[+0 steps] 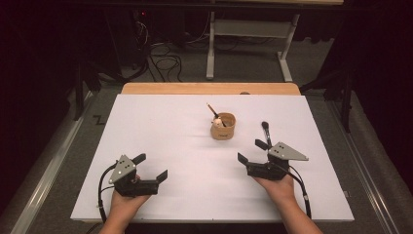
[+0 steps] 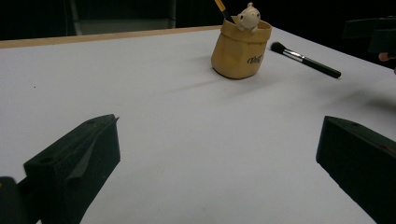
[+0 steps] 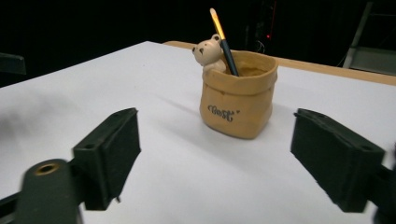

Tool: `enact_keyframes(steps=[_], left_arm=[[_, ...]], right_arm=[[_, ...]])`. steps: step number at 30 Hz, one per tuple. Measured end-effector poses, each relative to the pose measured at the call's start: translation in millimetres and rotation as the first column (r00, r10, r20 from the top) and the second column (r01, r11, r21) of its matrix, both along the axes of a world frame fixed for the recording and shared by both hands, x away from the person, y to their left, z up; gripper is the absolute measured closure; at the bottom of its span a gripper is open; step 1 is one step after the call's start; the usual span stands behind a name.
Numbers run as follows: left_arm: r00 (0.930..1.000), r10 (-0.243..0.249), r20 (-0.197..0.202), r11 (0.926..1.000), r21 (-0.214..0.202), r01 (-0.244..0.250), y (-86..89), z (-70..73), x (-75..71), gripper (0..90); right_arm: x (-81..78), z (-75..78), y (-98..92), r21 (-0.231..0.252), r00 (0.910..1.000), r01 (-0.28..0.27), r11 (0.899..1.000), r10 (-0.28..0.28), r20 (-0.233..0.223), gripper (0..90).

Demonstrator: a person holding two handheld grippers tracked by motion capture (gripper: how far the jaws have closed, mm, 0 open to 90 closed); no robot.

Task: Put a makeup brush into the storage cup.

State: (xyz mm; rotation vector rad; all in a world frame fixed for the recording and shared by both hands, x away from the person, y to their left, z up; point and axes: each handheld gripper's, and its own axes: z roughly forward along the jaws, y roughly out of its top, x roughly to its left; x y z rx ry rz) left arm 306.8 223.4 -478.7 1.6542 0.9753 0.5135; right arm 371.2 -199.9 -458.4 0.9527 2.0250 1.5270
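Starting at the right gripper (image 1: 252, 151): spread wide, pinching nothing, resting low over the white sheet (image 1: 170, 141) in a hand. Looking along its jaws, straight at the tan pot (image 3: 238, 95) shaped like a little bag, with nothing in between. Just beside this gripper, on its far right side, a loose black brush (image 1: 266, 132) lying flat, fluffy end pointing away from the person, near the pot yet not touching it. Over at the left gripper (image 1: 151, 166): spread wide too, pinching nothing, well apart from pot and brush. Now for what could go wrong. Could miss the loose brush, aiming at the pot and not at the brush. Could roll the thin round handle away with a bump from one jaw. Could scrape the sheet when pinching something so flat and low. Could knock the pot over, small and light by the look of it, when dropping the brush in. Could also hit the other brush (image 3: 224, 39) standing slanted inside, or the small bear (image 3: 208, 53) peeking over the rim, both leaving less room at the mouth. Around all that: lots of bare sheet, a wooden edge (image 1: 209, 88) at the far side, then floor with cables (image 1: 165, 61) and pale desk legs (image 1: 210, 48), all far off and in nobody's way. Between right gripper and loose brush, nothing to block.
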Motion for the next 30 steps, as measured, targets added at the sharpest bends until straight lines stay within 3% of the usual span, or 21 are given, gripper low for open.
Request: enact_keyframes(steps=[6,13,23,30], left_arm=[[1.0000,-0.001,-0.002,1.0000,0.004,0.001,-0.6,-0.3,0.1,0.6],[1.0000,0.002,-0.004,1.0000,0.000,-0.002,-0.6,-0.8,0.4,0.6],[1.0000,0.001,-0.009,1.0000,-0.004,-0.001,1.1,-1.9,2.3,0.6],[1.0000,-0.009,0.001,0.9999,-0.006,0.009,0.1,-0.3,2.1,0.6]], right_arm=[[-14.6,-1.4,-17.2,-0.013,0.9998,-0.001,1.000,0.001,0.018,10.4],[-29.3,-3.0,-37.1,-0.024,0.9985,0.053,0.998,-0.052,0.014,0.3],[-48.3,-5.5,-62.3,-0.032,0.9944,0.101,0.994,-0.100,0.034,0.2],[-54.1,-13.4,-82.4,-0.051,0.9828,0.183,0.982,-0.182,0.032,0.2]])
